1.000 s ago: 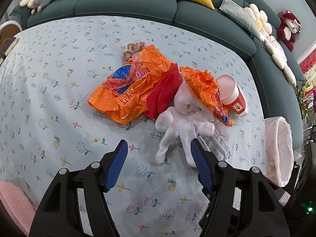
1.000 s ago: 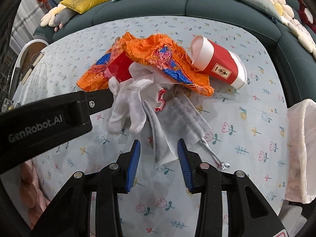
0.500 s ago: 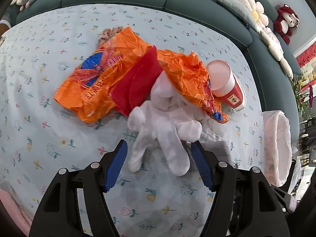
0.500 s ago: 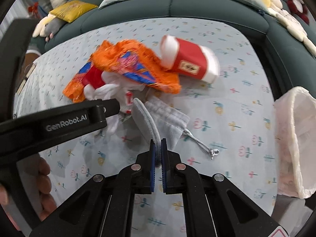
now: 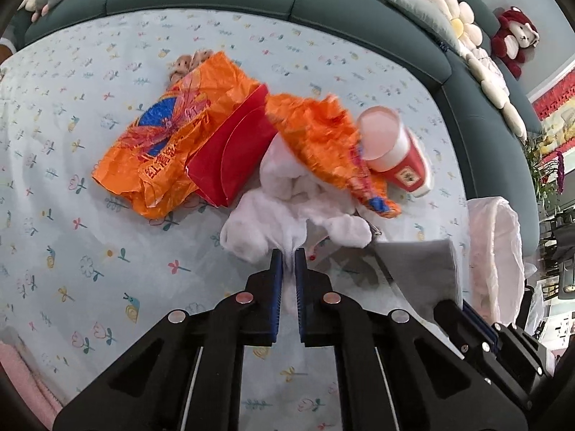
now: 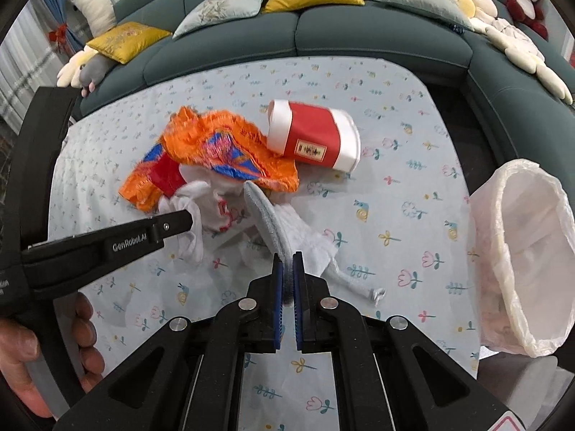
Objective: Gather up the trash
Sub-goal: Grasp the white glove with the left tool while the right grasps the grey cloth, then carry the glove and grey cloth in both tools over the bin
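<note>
My right claw (image 6: 286,256) is pressed onto the folded edge of the grey cloth pouch (image 6: 273,230), which runs away from the pads toward 11 o'clock, its long axis nearly along the fingers, with its drawstring (image 6: 354,283) trailing off to 3 o'clock on the tabletop (image 6: 413,151). The lined bin (image 6: 521,251) sits at 3 o'clock from this claw, mouth tipped toward me, near but not touching; that sideways gap is what the next move depends on, and I judge the right hand the nearer one to it.

My left claw (image 5: 286,255) is pinched on a finger of the white glove (image 5: 287,208), whose bulk lies straight ahead at 12 o'clock, fingers splayed toward 9 and 3 o'clock. From here the bin (image 5: 496,251) lies at 3 o'clock, beyond the grey pouch (image 5: 420,273).

The orange wrapper (image 5: 172,143) stretches from 10 toward 1 o'clock over the glove's top, so I expect lifting the glove may drag it. The red cup (image 5: 399,154) lies on its side at 1 o'clock, its open mouth turned toward 11 o'clock.
</note>
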### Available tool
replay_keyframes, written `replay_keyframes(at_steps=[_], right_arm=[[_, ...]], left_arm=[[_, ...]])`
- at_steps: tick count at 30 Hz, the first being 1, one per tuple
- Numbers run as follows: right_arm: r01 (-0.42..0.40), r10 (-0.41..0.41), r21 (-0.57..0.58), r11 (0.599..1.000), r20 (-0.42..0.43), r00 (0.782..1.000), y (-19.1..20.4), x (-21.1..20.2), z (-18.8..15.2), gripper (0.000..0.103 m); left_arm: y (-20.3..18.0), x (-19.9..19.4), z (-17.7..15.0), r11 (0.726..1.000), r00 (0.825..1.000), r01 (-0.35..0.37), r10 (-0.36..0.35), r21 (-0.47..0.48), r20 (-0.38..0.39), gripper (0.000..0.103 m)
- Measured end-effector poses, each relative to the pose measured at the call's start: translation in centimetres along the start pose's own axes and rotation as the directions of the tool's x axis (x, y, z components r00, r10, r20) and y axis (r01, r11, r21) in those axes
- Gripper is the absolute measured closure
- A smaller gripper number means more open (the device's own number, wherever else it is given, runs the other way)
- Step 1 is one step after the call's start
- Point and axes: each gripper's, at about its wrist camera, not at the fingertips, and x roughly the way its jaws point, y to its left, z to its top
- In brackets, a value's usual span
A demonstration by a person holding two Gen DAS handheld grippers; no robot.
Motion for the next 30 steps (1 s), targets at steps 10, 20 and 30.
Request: replay_keyframes(at_steps=[10, 20, 30], right_arm=[[-0.017, 0.012, 0.042, 0.999, 0.126, 0.992, -1.9, -5.7, 0.1, 0.098], [-0.002, -0.022, 0.098, 0.995, 0.242, 0.970, -5.9, -11.3, -0.5, 0.098], [0.037, -0.099, 0.194, 0.980, 0.324, 0.941, -12.3, -15.6, -1.3, 0.098]], left_arm=[[-4.5, -5.0, -0.9, 0.997, 0.996, 0.045, -0.050, 0.067, 0.077, 0.096], [-11.2, -8.7, -1.7, 0.980, 0.984, 0.094, -0.118, 0.177, 0.133, 0.096], [-19.5, -9.7, -3.2, 0.942, 0.976, 0.115, -0.166, 0.314, 0.140, 0.096]])
